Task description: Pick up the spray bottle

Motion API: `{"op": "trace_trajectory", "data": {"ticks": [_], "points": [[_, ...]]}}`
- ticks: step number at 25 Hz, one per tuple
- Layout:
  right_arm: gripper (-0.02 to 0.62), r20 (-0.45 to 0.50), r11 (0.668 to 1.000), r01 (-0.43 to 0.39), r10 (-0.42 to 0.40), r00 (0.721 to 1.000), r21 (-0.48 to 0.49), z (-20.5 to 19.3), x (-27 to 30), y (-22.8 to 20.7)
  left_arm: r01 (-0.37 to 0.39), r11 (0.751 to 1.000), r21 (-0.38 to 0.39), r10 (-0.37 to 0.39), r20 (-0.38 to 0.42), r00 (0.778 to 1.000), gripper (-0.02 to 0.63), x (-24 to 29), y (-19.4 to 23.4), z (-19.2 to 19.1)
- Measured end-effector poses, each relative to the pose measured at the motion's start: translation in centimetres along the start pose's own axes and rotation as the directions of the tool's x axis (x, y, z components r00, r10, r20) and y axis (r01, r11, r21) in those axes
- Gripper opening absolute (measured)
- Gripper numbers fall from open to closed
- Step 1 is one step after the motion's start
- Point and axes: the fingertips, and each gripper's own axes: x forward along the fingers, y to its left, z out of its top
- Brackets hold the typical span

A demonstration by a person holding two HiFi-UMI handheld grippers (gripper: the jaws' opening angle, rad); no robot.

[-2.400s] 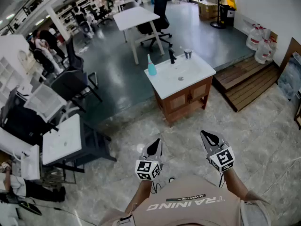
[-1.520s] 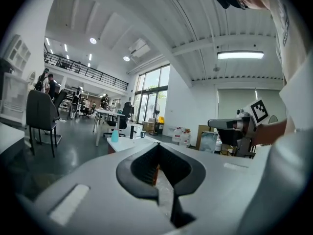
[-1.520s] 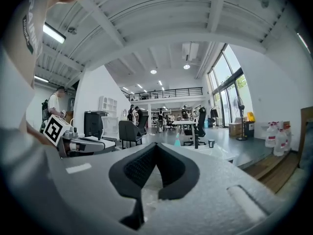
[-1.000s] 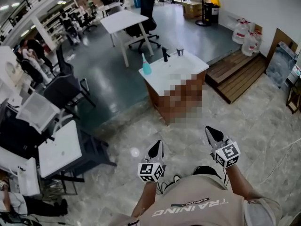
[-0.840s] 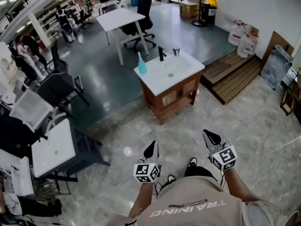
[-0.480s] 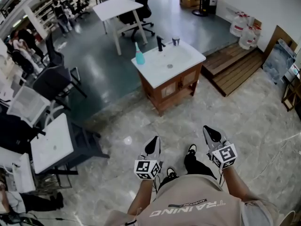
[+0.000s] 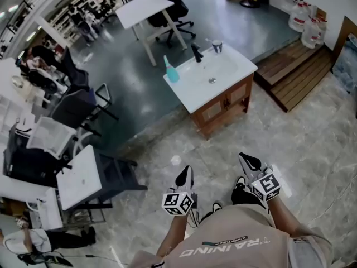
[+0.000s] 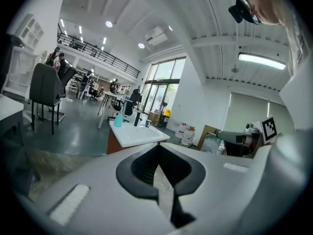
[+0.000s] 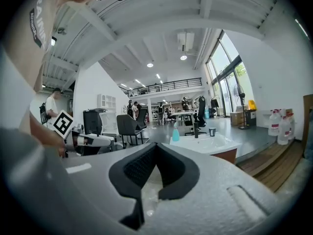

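The teal spray bottle (image 7: 172, 71) stands upright on the left rear corner of a white sink counter (image 7: 231, 74) on a wooden cabinet. It also shows far ahead as the small bottle (image 8: 118, 119) in the left gripper view and the bottle (image 9: 175, 133) in the right gripper view. My left gripper (image 7: 184, 173) and right gripper (image 7: 249, 162) are held low in front of the person's body, well short of the cabinet, over the marble floor. Both point toward the sink. The left gripper (image 8: 157, 148) and right gripper (image 9: 155, 146) have their jaws closed together with nothing between them.
A black faucet (image 7: 196, 53) and a cup (image 7: 217, 46) stand at the counter's back. A wooden platform (image 7: 298, 74) with water jugs (image 7: 308, 29) lies to the right. Office chairs (image 7: 83, 102), white tables (image 7: 78, 177) and people fill the left side.
The person has stepped along the marble floor, shoes now showing below the grippers. The sink cabinet has shifted right in the head view. Both grippers stay shut and empty.
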Motion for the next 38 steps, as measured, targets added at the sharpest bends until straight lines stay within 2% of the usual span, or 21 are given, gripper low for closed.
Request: {"op": "trace_trajectory", "data": {"ticks": [4, 8, 11, 17, 20, 22, 28, 30, 33, 38], "points": [[0.002, 0.0, 0.998, -0.055, 0.055, 0.999, -0.021, 0.3, 1.9, -4.3, -0.043, 0.997, 0.068, 0.038, 0.065, 0.997, 0.018, 4.6, -0.8, 3.0], [0.002, 0.012, 0.997, -0.068, 0.069, 0.998, -0.046, 1.0, 3.7, -8.0, -0.066, 0.991, 0.118, 0.058, 0.071, 0.996, 0.018, 8.1, -1.2, 3.9], [0.002, -0.005, 0.996, -0.089, 0.089, 0.996, -0.019, 0.8, 4.9, -9.8, -0.073, 0.993, 0.098, 0.068, 0.053, 0.996, 0.018, 9.8, -1.6, 4.0], [0.002, -0.036, 0.993, -0.106, 0.108, 0.993, 0.055, -1.0, 6.7, -11.8, -0.093, 0.992, 0.087, 0.097, -0.048, 0.994, 0.018, 11.6, -1.6, 2.3], [0.002, -0.063, 0.988, -0.105, 0.112, 0.992, 0.115, -2.6, 7.4, -12.2, -0.11, 0.99, 0.094, 0.115, -0.051, 0.992, 0.018, 12.1, -1.1, 2.4], [0.002, -0.078, 0.986, -0.113, 0.123, 0.989, 0.12, -3.1, 8.3, -12.5, -0.115, 0.989, 0.094, 0.119, -0.039, 0.992, 0.018, 13.1, -0.5, 2.6], [0.002, -0.083, 0.989, -0.13, 0.136, 0.987, 0.069, -1.7, 11.9, -13.6, -0.081, 0.994, 0.069, 0.084, -0.036, 0.996, 0.018, 17.9, 1.3, 3.5], [0.002, -0.079, 0.992, -0.112, 0.116, 0.99, 0.056, -0.5, 12.8, -14.7, -0.06, 0.996, 0.062, 0.062, -0.023, 0.998, 0.018, 20.0, 1.8, 4.5], [0.002, -0.069, 0.996, -0.084, 0.086, 0.994, 0.033, 1.4, 14.4, -16.5, -0.019, 0.996, 0.091, 0.017, 0.022, 1.0, 0.018, 23.4, 2.2, 6.9], [0.002, -0.099, 1.0, -0.028, 0.028, 0.995, -0.002, 2.8, 18.0, -18.5, 0.024, 0.994, 0.106, -0.031, 0.068, 0.997, 0.018, 26.9, 4.0, 10.3]]}}
